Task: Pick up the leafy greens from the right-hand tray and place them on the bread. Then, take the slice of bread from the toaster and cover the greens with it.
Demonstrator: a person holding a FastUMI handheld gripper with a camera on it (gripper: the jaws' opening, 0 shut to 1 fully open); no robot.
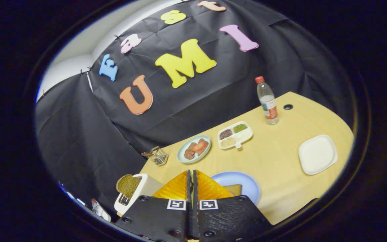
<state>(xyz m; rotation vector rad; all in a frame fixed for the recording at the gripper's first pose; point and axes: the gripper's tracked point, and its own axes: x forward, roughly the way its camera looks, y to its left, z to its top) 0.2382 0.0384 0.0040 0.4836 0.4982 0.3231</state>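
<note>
The gripper (192, 174) hung above a pale wooden table (281, 188), its two fingers pressed together with nothing between them. Just beneath and slightly right of the fingers lay a blue plate (247, 185) holding a slice of bread (234, 190), mostly hidden by the fingers. To the left of the fingers stood a white toaster (139, 195) with a second slice of bread (128, 185) standing up out of its slot.

Well beyond the fingers, to the right, sat a divided tray (235, 135). Its far compartment held something green (240, 127), probably the leafy greens, though too small to be sure. They would likely be light, soft and easily crushed, best pinched gently from above at the middle of the heap.

Beside the tray lay a round plate of meat and tomato (194, 148). Farther right stood a water bottle (267, 101) and a square white plate (317, 154).
</note>
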